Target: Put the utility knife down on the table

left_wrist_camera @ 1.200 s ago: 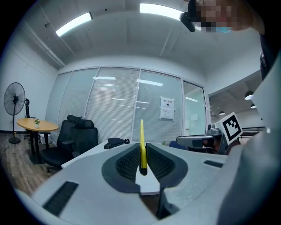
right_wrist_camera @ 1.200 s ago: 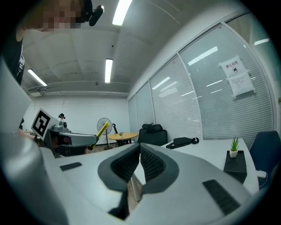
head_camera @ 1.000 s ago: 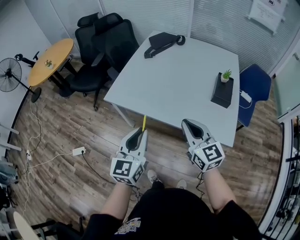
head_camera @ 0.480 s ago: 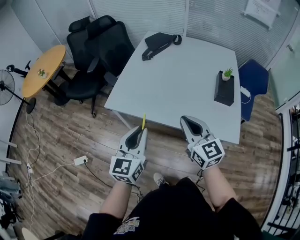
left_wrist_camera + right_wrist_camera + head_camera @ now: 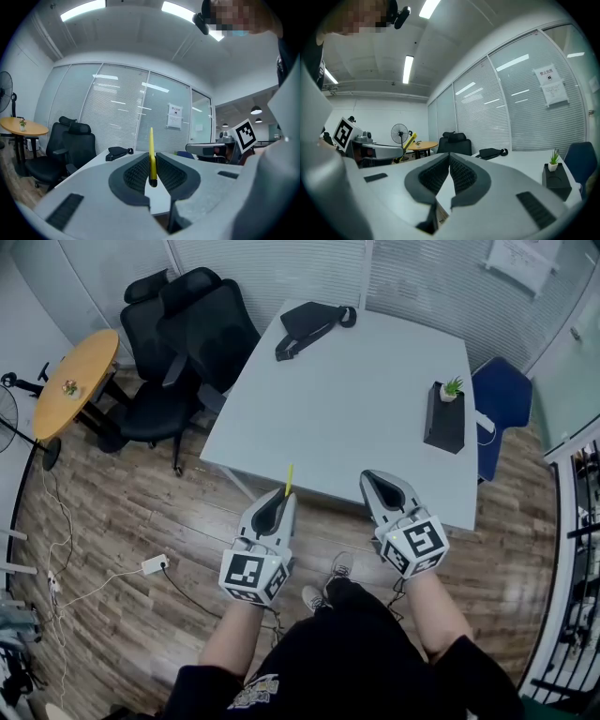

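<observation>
Two grippers hang at the near edge of the table [image 5: 356,399]. My left gripper [image 5: 281,498] is clamped on the yellow utility knife [image 5: 289,480], which stands upright between the pads and is not yet on the table. My right gripper [image 5: 375,482], further along that edge, has its jaws together on nothing.

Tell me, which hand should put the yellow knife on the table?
Left, most likely. The left gripper clamps the yellow utility knife, which points toward the table just ahead. The right gripper is shut and empty, so it would need to take the knife first.
</observation>
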A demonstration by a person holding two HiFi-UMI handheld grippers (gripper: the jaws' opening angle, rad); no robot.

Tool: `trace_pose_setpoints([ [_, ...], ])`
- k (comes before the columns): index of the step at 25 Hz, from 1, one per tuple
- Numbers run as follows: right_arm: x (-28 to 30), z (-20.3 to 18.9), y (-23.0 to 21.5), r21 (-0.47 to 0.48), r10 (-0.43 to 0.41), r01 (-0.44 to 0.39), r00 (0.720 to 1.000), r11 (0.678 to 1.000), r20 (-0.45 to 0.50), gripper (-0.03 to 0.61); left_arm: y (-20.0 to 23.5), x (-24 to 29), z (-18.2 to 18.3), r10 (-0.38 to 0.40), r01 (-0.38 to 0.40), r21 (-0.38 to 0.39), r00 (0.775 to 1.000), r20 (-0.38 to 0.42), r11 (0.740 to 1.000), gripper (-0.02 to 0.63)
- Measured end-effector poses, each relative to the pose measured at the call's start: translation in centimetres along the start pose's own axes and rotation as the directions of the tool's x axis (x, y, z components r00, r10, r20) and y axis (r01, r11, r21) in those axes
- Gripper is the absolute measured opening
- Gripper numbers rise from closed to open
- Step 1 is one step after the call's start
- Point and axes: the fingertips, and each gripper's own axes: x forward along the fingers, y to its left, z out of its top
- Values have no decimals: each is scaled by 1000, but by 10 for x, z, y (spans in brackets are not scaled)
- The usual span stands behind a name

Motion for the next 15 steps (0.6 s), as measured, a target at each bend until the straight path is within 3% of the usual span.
trace_pose_setpoints([
  [15, 34, 1, -83, 42, -17, 17, 1000, 999, 12, 12, -1, 90, 2, -14, 15, 24, 999, -44, 1000, 48],
])
